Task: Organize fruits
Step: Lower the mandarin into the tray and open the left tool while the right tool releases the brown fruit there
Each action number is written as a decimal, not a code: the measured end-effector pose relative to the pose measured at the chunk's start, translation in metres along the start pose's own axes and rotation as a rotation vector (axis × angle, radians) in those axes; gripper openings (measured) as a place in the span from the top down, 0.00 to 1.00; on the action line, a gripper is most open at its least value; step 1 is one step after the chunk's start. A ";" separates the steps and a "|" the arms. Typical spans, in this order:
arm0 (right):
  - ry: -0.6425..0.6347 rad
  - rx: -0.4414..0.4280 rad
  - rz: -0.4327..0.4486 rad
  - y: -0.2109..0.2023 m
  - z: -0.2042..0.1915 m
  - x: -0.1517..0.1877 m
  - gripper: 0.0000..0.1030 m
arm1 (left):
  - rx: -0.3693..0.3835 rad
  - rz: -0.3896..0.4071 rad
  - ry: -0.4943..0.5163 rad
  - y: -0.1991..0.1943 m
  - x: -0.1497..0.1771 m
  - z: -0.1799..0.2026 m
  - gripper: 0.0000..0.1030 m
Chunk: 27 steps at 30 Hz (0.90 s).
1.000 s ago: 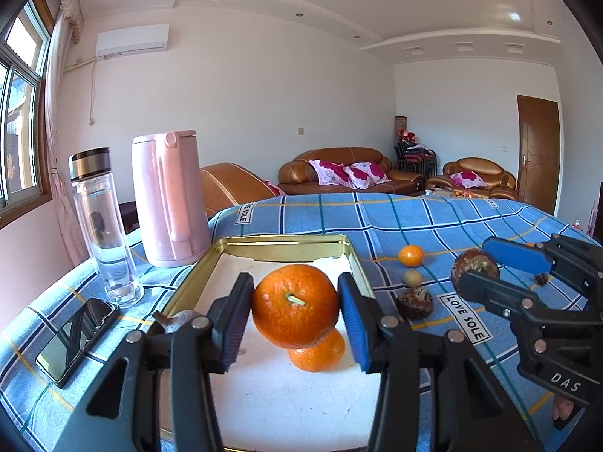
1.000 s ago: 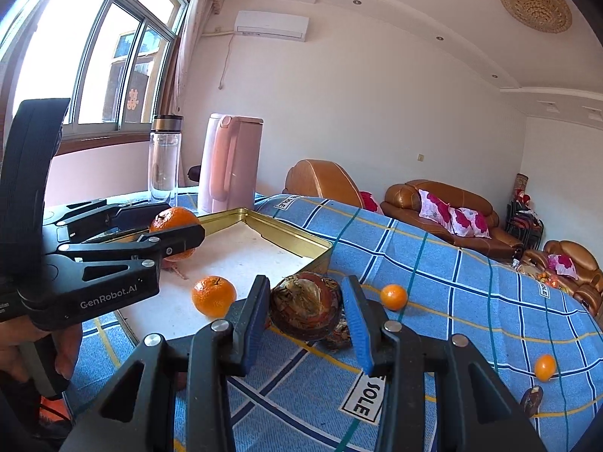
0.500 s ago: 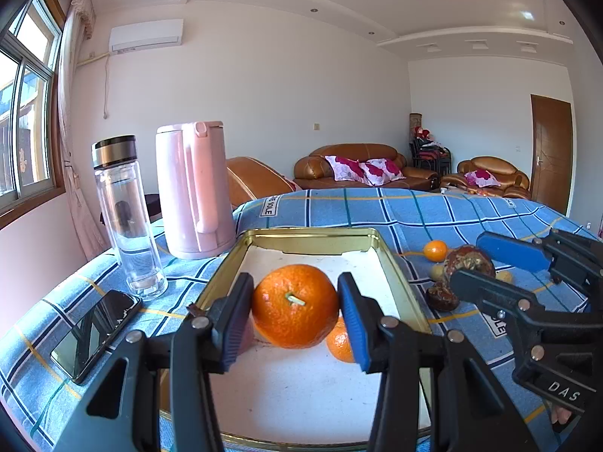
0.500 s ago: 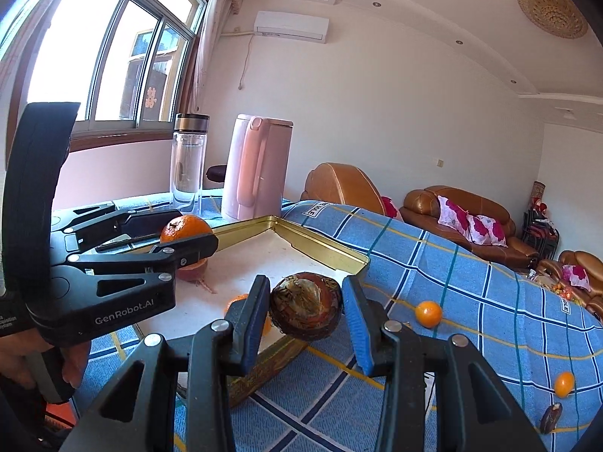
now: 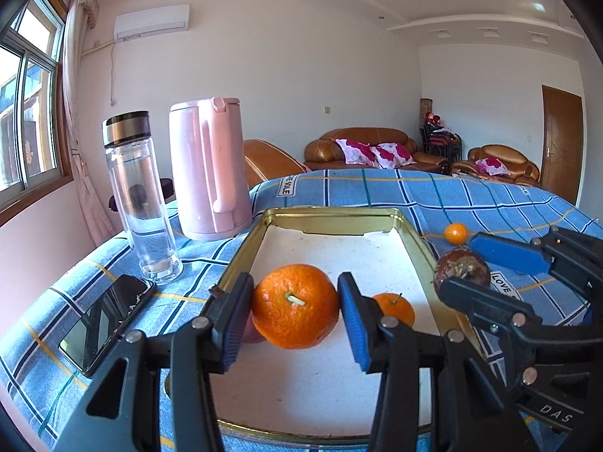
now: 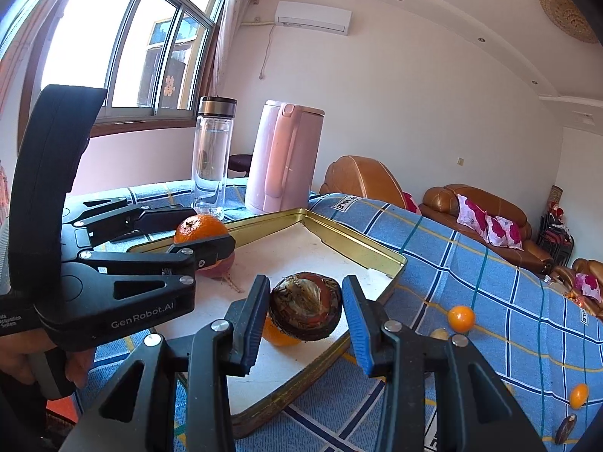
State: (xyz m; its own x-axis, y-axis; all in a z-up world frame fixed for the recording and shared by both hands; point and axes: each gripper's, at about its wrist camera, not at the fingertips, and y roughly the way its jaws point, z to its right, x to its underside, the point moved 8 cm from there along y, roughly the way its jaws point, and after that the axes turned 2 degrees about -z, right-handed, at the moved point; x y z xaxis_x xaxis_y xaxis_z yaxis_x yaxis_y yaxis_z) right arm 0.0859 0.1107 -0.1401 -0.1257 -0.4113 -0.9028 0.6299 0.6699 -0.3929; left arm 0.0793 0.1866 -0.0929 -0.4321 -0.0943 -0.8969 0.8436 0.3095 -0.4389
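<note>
Orange (image 5: 295,306) fills my left gripper (image 5: 295,310), clamped between both pads: bright, pebbled skin, a short pale stem stub facing the camera, held just above the white floor of the gold-rimmed tin tray (image 5: 331,219). My right gripper (image 6: 306,310) grips a dark brown, wrinkled fruit (image 6: 306,310) with a cracked, papery patch on top, held over the tray's near corner; I can't name that fruit for certain.

Counting: two oranges show around the tray, the one I hold and a smaller orange (image 5: 394,307) lying on the tray floor beside it. A reddish fruit (image 6: 216,265) sits partly hidden under my left fingers. On the blue plaid cloth (image 6: 490,282) I see two small round orange fruits, one near (image 6: 460,318) and one at the lower right (image 6: 578,395), plus one dark oval piece (image 6: 564,428) near the edge. One pink kettle (image 5: 207,167), one clear bottle (image 5: 140,196) and one phone (image 5: 107,316) stand left of the tray.
</note>
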 end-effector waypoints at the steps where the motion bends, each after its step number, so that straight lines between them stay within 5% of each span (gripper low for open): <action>1: 0.001 -0.003 -0.004 0.002 -0.001 0.001 0.59 | -0.002 -0.006 0.000 0.001 0.001 -0.001 0.53; 27: -0.031 -0.111 -0.174 0.035 -0.020 0.014 0.59 | 0.006 -0.132 0.040 0.024 0.022 -0.001 0.53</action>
State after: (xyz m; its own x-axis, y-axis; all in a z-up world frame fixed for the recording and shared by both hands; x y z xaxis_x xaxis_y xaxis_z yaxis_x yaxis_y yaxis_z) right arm 0.0911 0.1405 -0.1703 -0.2007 -0.5442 -0.8146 0.5126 0.6502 -0.5608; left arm 0.0895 0.1933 -0.1232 -0.5518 -0.0964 -0.8284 0.7802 0.2910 -0.5536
